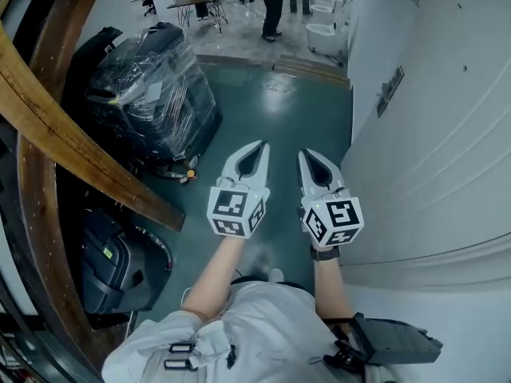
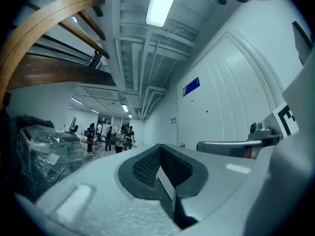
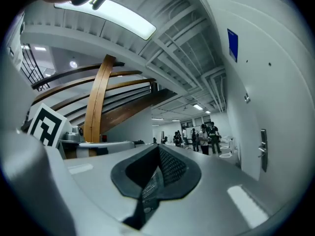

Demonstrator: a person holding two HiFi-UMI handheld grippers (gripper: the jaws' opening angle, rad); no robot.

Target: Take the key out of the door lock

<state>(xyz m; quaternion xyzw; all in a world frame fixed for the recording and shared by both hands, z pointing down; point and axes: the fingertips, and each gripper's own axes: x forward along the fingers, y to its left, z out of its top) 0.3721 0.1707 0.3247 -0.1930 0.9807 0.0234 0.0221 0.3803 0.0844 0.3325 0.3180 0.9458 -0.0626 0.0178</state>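
Note:
A white door [image 1: 431,134] fills the right side of the head view, with a dark lock plate and handle [image 1: 390,91] on it well ahead of both grippers. The handle [image 3: 263,150] shows small at the right in the right gripper view. The key is too small to make out in any view. My left gripper [image 1: 257,147] and right gripper [image 1: 306,155] hang side by side above the green floor, left of the door. Both are shut with nothing between their jaws. The shut jaws show in the left gripper view [image 2: 158,147] and the right gripper view [image 3: 158,147].
A black machine wrapped in plastic film [image 1: 152,86] stands at the left, under curved wooden beams [image 1: 64,142]. Another dark machine [image 1: 112,262] sits lower left. Several people [image 1: 273,2] stand by tables at the far end, near white fixtures [image 1: 323,34]. A black case [image 1: 395,341] hangs at the person's hip.

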